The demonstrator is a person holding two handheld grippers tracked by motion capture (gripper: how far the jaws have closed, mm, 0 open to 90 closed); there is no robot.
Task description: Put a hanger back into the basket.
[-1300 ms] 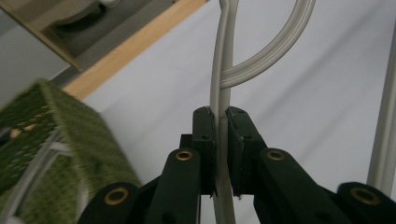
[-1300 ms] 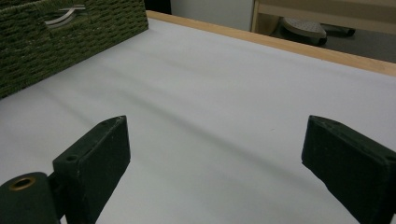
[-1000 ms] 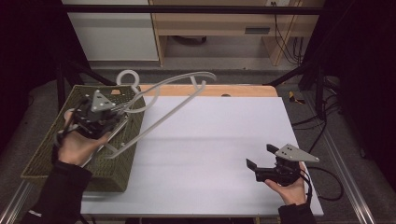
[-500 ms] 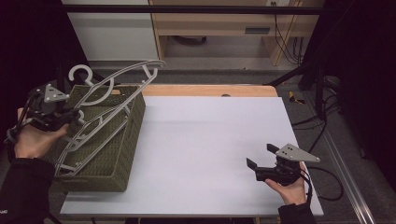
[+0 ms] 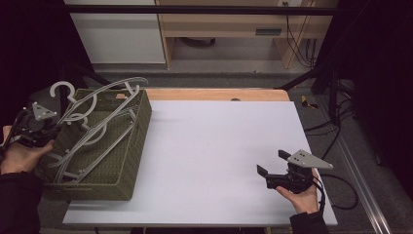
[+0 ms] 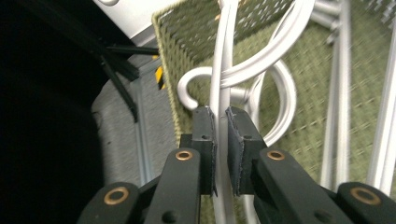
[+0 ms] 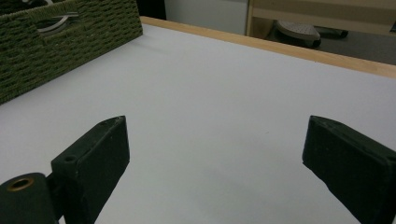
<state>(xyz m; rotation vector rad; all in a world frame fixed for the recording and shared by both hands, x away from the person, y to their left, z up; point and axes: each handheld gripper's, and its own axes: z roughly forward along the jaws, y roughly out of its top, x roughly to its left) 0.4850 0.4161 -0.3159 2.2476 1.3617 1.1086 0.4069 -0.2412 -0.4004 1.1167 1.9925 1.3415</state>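
2 grippers: left gripper [image 6: 220,130] pinches a hanger [image 6: 223,70]; right gripper [image 7: 215,154] gapes wide
1 basket [image 5: 131,146]: several grey hangers inside

The basket [image 5: 127,161] is coarse olive woven fibre, matt and rough. The hangers [image 5: 92,131] look like smooth pale grey plastic with a slight sheen. The table [image 5: 214,146] has a smooth matt white top with a bare wood strip [image 5: 214,94] along its far edge. Both grippers' jaws are matt black plastic with brass-coloured rivets [image 6: 184,155].
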